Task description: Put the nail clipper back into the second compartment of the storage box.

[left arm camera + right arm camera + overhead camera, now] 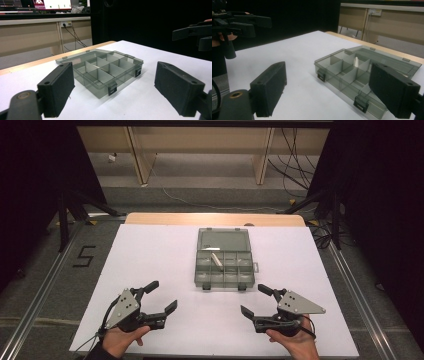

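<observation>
- While both grippers hovered wide and empty, left gripper (159,296) and right gripper (254,301) flanked the near edge.
- The open box (223,259) sat mid-surface (150,255), ahead of them.
- Approach stage, likely; next, reaching forward to the box.

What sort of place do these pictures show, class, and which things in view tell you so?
Probably a lab or recording workspace: a white-topped table ringed by black stands, loose cables on the floor, and a lit monitor on a desk behind.
</observation>
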The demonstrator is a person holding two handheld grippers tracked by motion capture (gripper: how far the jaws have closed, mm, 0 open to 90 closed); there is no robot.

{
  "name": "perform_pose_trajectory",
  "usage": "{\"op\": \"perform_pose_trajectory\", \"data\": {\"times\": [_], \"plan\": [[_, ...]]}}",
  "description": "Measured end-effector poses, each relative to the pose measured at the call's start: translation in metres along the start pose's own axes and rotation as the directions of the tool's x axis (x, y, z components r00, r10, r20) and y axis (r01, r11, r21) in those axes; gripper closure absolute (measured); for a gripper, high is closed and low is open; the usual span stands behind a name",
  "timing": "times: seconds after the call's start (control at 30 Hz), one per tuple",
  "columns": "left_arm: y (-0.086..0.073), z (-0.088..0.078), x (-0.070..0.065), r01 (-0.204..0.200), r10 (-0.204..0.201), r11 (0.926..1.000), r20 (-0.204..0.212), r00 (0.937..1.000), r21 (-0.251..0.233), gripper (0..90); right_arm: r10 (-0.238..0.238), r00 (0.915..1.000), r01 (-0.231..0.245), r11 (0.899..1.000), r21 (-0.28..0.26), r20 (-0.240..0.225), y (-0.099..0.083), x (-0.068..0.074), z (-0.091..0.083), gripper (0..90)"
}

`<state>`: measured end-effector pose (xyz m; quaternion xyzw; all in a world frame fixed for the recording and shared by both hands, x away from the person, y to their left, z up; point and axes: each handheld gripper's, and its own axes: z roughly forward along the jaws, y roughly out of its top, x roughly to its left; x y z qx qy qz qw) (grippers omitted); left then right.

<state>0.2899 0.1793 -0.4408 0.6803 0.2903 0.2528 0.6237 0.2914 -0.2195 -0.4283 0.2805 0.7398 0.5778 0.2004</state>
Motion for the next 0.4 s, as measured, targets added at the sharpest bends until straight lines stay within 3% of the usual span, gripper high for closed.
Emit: {"op": "perform_pose_trajectory", "data": {"times": [0.4], "plan": [[0.0, 0.0003, 0.0002, -0.004, 0.004, 1.0, 0.002, 1.0, 0.002, 15.7, 0.001, 1.0, -0.001, 1.0, 0.009, -0.001, 0.0, -0.0003, 0.0004, 15.7]]}}
